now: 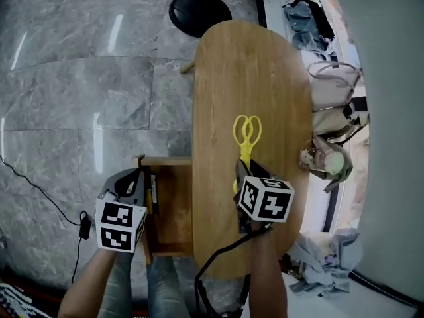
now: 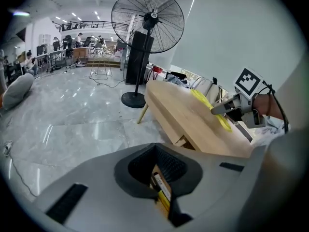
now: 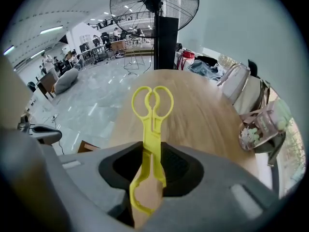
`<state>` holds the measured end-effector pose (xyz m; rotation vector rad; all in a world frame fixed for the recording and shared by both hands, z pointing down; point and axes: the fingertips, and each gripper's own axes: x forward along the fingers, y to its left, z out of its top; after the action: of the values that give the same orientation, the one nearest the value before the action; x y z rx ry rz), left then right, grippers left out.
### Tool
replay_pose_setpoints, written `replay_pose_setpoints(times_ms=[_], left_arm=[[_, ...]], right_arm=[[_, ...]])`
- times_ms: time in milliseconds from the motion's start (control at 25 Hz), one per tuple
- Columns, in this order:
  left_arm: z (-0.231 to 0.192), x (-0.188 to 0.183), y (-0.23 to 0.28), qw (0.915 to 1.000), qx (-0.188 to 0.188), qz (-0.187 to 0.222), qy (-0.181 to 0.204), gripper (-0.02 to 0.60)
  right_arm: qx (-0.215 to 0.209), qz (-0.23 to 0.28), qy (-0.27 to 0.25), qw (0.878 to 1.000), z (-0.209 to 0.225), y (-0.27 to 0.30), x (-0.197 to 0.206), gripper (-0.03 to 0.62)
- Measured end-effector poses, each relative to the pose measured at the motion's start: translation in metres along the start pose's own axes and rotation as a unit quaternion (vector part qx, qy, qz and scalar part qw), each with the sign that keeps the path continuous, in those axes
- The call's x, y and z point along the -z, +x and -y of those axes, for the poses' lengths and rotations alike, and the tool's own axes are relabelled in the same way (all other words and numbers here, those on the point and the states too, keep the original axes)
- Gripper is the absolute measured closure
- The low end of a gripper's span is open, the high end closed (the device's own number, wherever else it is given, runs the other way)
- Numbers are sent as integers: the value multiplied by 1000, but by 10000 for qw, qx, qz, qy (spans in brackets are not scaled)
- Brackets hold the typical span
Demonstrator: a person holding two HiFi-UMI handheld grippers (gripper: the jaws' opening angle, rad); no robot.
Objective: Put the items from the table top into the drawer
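Yellow scissor-shaped tongs (image 1: 246,134) hang just over the oval wooden table (image 1: 265,78). My right gripper (image 1: 244,171) is shut on their shaft; the finger loops point away from me. In the right gripper view the tongs (image 3: 152,110) run out between the jaws of the right gripper (image 3: 149,178). The left gripper view shows them (image 2: 207,105) sticking out of the right gripper (image 2: 219,109). The open wooden drawer (image 1: 165,160) juts out from the table's left side. My left gripper (image 1: 132,177) hovers above its left rim, shut and holding nothing.
A flat yellow-and-black item (image 1: 152,191) lies along the drawer's left wall. A standing fan (image 2: 147,18) has its round base (image 1: 199,12) at the table's far end. Bags (image 1: 334,85) and clothes (image 1: 305,18) crowd the right side. A cable (image 1: 40,191) crosses the grey floor.
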<state>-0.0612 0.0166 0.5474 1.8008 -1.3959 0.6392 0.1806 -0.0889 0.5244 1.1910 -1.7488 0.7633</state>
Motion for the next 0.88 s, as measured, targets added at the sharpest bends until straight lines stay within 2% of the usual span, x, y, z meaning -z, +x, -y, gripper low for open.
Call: replay_pose_setpoints(times_ms=[280,480,880], left_arm=[[-8,8,-19,9997,57,-131,180,586],[-14,10,-37,9995,83,-257,145,586],[-33,16,-69,9989,54,-410,214,586]], right_arm=[[-208,76,96,9997,-46,-23,17,476],[-257,82,86,9996,-84,-37,31,476],[-445,-198,229,9986,-147,-53,75,476]])
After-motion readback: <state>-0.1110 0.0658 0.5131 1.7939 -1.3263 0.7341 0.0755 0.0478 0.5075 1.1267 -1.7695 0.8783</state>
